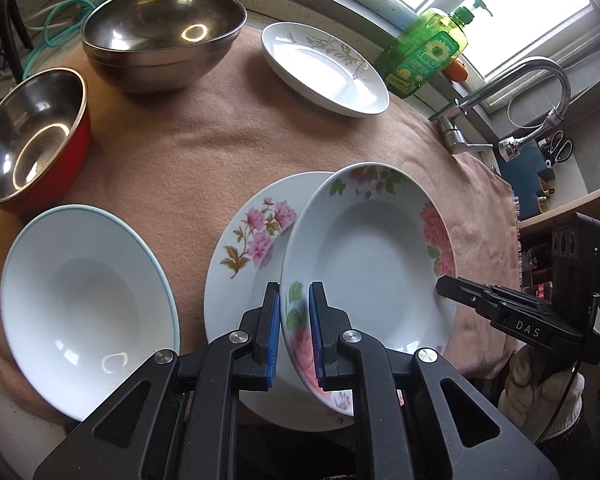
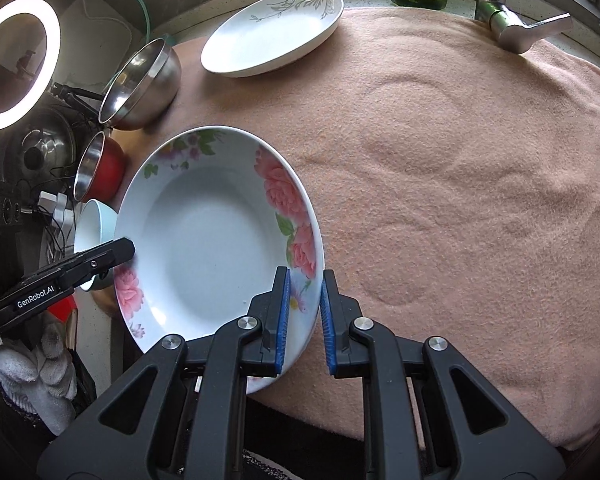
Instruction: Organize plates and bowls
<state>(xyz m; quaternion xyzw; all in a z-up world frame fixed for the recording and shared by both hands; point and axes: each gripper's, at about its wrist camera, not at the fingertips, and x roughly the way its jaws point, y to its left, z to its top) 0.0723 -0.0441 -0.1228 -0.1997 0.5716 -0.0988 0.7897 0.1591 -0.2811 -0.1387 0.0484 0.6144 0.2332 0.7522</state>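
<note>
Holding the pink-flower plate [image 1: 370, 248] tilted over the flower plate [image 1: 252, 256] on the towel [image 1: 204, 152], likely for stacking. Left gripper [image 1: 294, 336] pinching its 7 o'clock rim, right gripper [image 2: 305, 320] pinching the other side. Sitting empty: white bowl [image 1: 84, 300] at 9 o'clock, steel bowl [image 1: 160, 36] at 11.

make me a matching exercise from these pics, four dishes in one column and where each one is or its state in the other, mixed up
Things:
1. pink-peony deep plate
2. large stainless steel bowl
3. red-sided steel bowl
4. grey-leaf white plate

Places or states:
A. nearest the green soap bottle
B. at the towel's left edge, in front of the big bowl
C. gripped at its rim by both grippers
D. far left corner, near the green cable

Pairs: 1-C, 2-D, 3-B, 4-A
</note>
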